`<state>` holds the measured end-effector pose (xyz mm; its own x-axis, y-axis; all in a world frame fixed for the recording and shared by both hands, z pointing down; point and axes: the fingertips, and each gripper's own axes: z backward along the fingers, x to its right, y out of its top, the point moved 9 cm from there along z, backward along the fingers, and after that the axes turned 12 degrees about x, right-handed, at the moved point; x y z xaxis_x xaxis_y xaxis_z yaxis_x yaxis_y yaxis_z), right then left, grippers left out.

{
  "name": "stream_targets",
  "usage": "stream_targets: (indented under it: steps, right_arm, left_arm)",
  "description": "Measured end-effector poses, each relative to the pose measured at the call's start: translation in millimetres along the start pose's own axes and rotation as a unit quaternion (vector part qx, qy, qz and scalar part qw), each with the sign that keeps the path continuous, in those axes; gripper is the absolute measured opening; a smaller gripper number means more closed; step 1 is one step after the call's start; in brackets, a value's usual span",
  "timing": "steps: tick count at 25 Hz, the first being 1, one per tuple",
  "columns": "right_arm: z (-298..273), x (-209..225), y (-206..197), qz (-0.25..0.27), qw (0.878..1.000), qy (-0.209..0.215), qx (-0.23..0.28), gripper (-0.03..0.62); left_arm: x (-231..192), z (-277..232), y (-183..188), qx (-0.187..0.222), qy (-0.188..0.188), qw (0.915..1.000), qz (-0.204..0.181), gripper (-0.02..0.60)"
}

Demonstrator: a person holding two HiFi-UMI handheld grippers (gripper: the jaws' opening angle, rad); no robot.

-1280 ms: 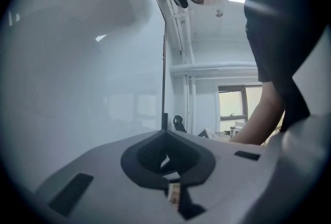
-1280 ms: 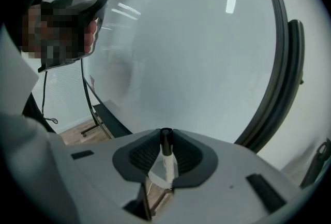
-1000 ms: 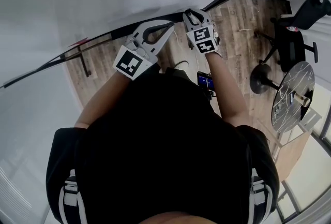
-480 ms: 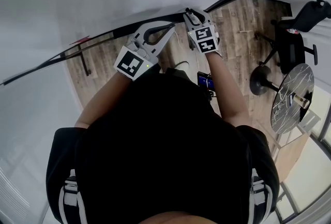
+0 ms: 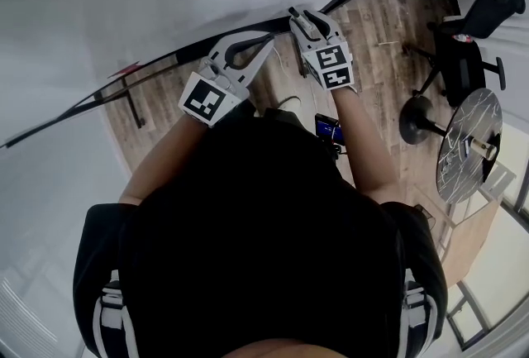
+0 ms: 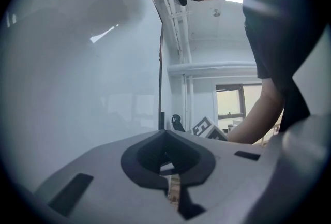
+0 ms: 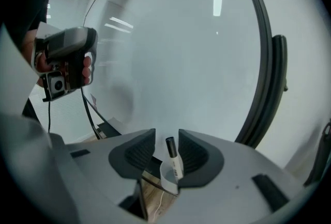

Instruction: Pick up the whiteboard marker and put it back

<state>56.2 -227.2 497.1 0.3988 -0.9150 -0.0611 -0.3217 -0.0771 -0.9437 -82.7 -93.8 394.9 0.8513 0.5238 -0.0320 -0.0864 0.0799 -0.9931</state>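
Note:
The whiteboard marker (image 7: 174,158), white with a black cap, stands upright in a small white holder cup (image 7: 166,180) at the foot of the whiteboard (image 7: 181,52). My right gripper (image 7: 166,146) straddles it. Its jaws have just been opening, with the marker between them close to the right pad, a gap on the left, and no pad pressing. In the head view the right gripper (image 5: 294,13) points at the board's lower edge. My left gripper (image 5: 269,39) hovers beside it, pointing level with its jaw tips together and nothing in them; the left gripper view shows the same (image 6: 168,160).
The whiteboard has a black frame (image 7: 270,88). A wooden floor (image 5: 376,38) lies below. An office chair (image 5: 463,50) and a round table (image 5: 469,145) stand to the right. A cable (image 7: 89,109) hangs below the person's left hand (image 7: 85,68).
The right gripper has shifted slightly up the picture, away from the person's body. The left gripper has stayed put.

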Motion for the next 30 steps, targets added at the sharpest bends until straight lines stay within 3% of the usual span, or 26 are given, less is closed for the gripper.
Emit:
stream_targets:
  steps: [10, 17, 30]
  right_arm:
    - [82, -8, 54, -0.035, 0.995, -0.021, 0.095, 0.125]
    - [133, -24, 82, -0.04, 0.986, -0.042, 0.154, 0.029]
    - [167, -43, 94, -0.044, 0.974, -0.054, 0.216, -0.002]
  left_arm:
    - [11, -6, 5, 0.003, -0.019, 0.9998, -0.004, 0.003]
    - [19, -10, 9, 0.007, -0.035, 0.9993, 0.003, 0.003]
    - [36, -19, 22, 0.02, -0.068, 0.9974, 0.012, 0.003]
